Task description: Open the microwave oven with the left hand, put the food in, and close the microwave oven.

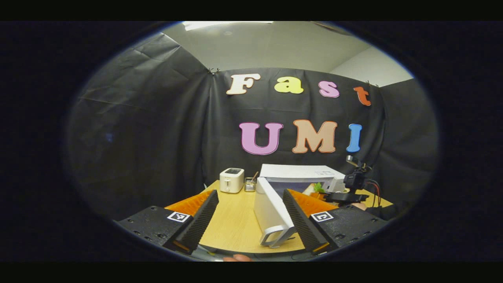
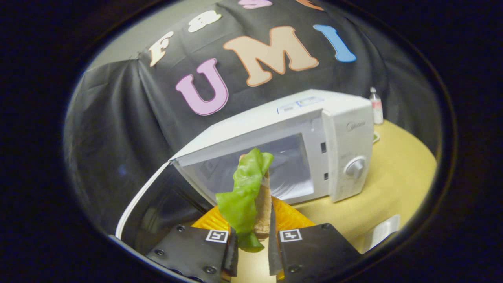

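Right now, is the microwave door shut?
No, the microwave door is swung wide open, and the right gripper holds the sandwich before the open cavity.

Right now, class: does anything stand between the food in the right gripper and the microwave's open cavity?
Nothing visible does. The right gripper holds the sandwich straight before the microwave's open cavity. The door is swung aside to the left, off that path.

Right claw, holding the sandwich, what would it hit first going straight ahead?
Probably nothing before the open cavity of the microwave: the right claw, shut on the sandwich, points into it. Depth is unclear, so the cavity's floor or back wall likely comes first.
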